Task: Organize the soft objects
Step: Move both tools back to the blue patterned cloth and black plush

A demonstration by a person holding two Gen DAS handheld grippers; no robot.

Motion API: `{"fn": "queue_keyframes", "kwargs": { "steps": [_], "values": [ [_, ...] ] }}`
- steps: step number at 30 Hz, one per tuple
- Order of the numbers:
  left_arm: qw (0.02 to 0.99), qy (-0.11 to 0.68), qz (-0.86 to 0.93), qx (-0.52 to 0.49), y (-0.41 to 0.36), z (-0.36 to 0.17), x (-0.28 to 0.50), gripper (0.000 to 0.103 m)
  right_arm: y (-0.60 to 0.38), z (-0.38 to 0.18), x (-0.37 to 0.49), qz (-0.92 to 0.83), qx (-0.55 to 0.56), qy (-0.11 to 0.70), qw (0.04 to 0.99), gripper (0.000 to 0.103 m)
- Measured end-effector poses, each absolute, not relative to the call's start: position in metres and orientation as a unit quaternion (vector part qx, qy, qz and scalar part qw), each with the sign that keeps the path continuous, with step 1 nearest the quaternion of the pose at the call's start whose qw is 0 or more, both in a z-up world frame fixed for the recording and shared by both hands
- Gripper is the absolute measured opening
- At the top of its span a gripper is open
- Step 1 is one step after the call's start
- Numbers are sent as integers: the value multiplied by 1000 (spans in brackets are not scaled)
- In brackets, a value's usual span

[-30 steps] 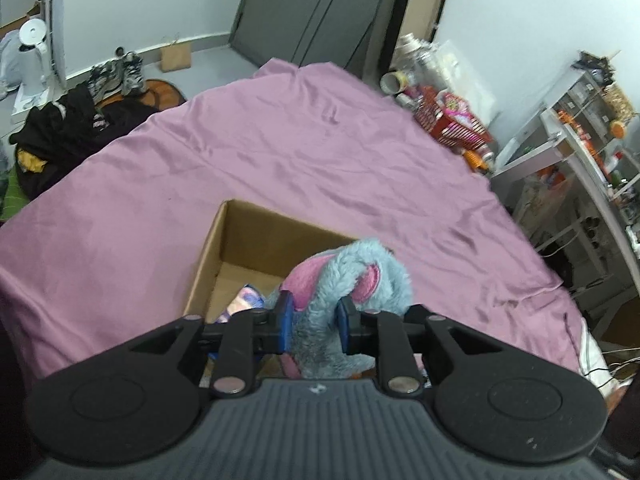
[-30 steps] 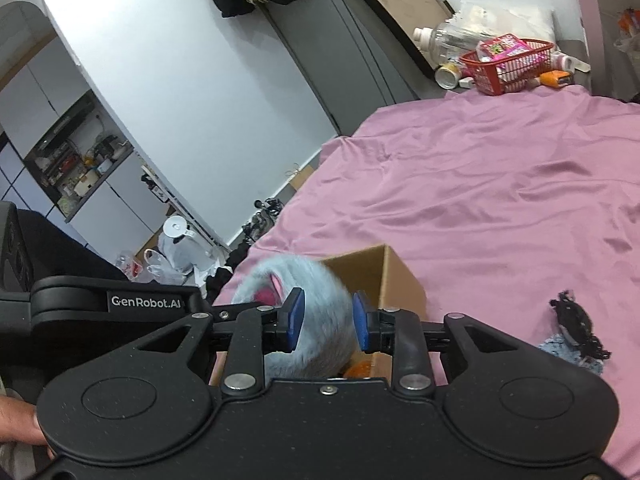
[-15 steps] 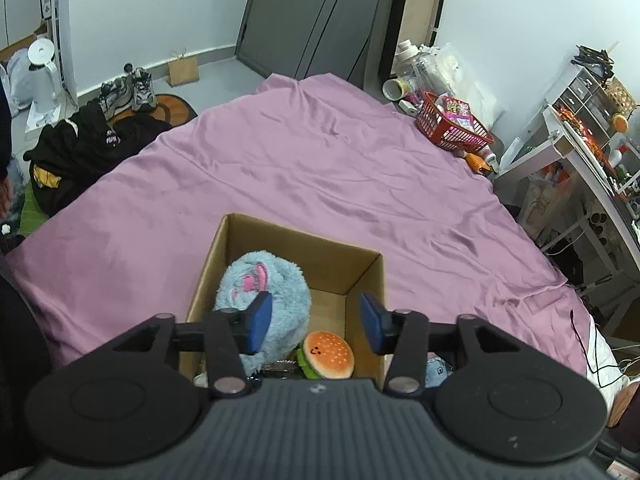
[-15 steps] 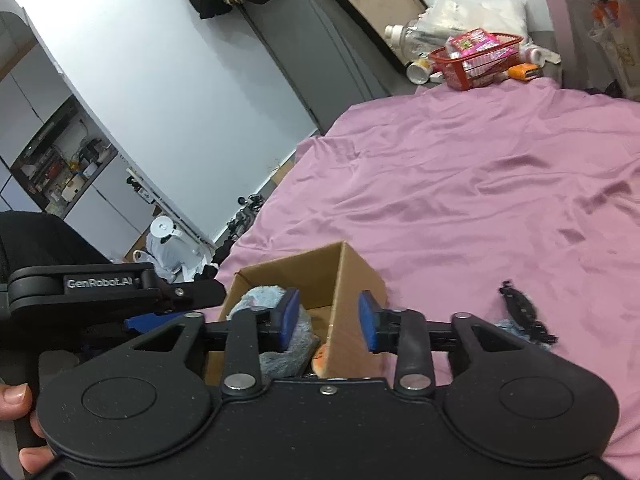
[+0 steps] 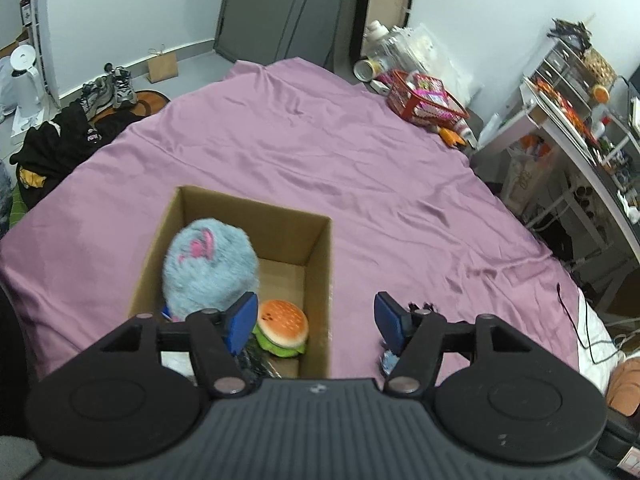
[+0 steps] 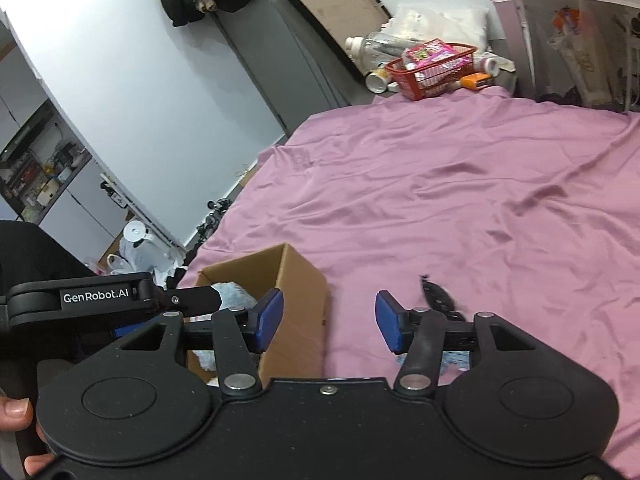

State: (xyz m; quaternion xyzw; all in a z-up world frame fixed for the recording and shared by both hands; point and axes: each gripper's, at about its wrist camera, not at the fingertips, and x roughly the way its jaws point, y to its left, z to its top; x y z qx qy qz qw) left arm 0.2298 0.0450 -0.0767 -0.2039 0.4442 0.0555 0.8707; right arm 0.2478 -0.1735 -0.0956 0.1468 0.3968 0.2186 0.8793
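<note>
An open cardboard box (image 5: 320, 248) (image 6: 298, 280) stands on the purple bedsheet (image 5: 320, 152). Inside it lie a fluffy blue-and-pink plush (image 5: 210, 266) (image 6: 234, 294) and a burger plush (image 5: 283, 326). My left gripper (image 5: 316, 318) is open above the box's near right corner, holding nothing. My right gripper (image 6: 329, 320) is open too, just right of the box. A black item (image 6: 438, 298) (image 5: 420, 306) and a pale blue soft item (image 6: 454, 358) (image 5: 388, 358) lie on the sheet right of the box, partly hidden by the fingers.
A red basket (image 5: 424, 98) (image 6: 434, 68) with bottles and cans beside it sits past the bed's far edge. Cluttered shelves (image 5: 568, 92) stand at the right. Dark clothes (image 5: 60, 140) and shoes (image 5: 106, 88) lie on the floor at left. A hand (image 6: 16, 412) grips the left tool.
Both grippers were shut on the blue plush above the box. They let it go into the box, opened wide, and shifted to the right of it.
</note>
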Motion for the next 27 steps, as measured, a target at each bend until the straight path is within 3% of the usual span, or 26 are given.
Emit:
{"fn": "queue_keyframes", "kwargs": {
  "steps": [5,13,22,27],
  "values": [
    [872,445,47,-199,25,-73,230,63,-191,-89,243,212,144,395,882,59],
    [873,448,39,-189,-7,-70,230,63,-227,-86,243,191,166,389,886,59],
    [872,453,32,-184,-41,-69,233,75,-267,-91,245,169,197,392,883,63],
    [867,461,34,-186,-54,-76,238,76,-280,-96,250,163,203,394,882,74]
  ]
}}
